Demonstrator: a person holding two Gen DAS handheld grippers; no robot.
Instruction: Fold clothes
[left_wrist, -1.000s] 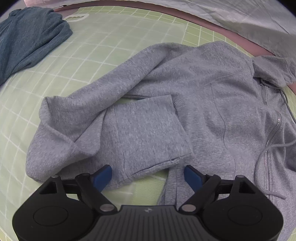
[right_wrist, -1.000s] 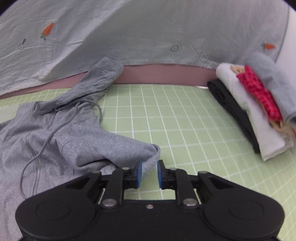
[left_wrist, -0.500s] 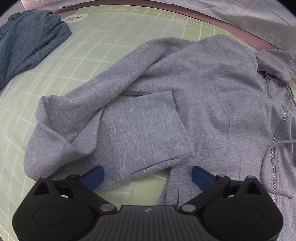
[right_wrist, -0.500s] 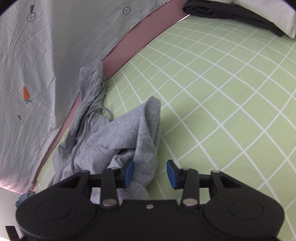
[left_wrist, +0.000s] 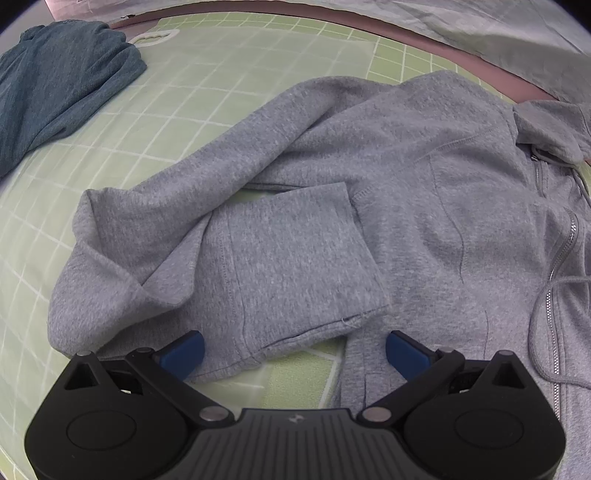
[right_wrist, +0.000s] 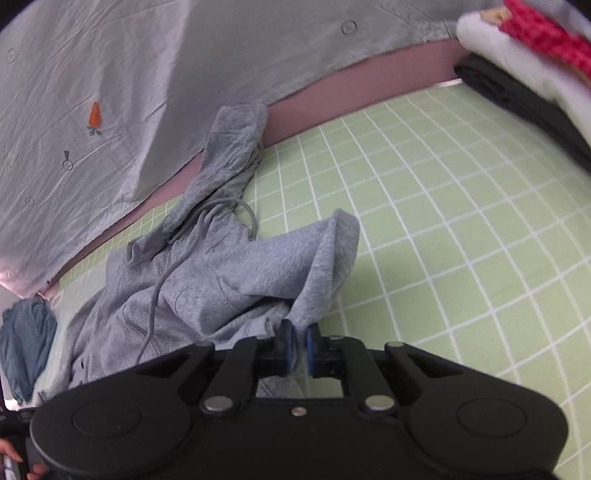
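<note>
A grey zip hoodie (left_wrist: 424, 177) lies spread on the green grid mat (left_wrist: 207, 85). One sleeve is folded back, its cuff end (left_wrist: 295, 266) lying just ahead of my left gripper (left_wrist: 293, 349), which is open wide and empty above the hem. In the right wrist view the hoodie (right_wrist: 207, 288) lies to the left, hood (right_wrist: 236, 136) against the back edge. My right gripper (right_wrist: 296, 345) is shut on a fold of the other sleeve (right_wrist: 325, 266) and holds it lifted off the mat.
A dark teal garment (left_wrist: 55, 85) lies bunched at the far left of the mat. A stack of folded clothes (right_wrist: 535, 62) sits at the right rear. A pale carrot-print sheet (right_wrist: 147, 74) rises behind the pink edge strip (right_wrist: 369, 88).
My right gripper opened half a second ago and is now shut on the sleeve. My left gripper opened wider and stays over the hem.
</note>
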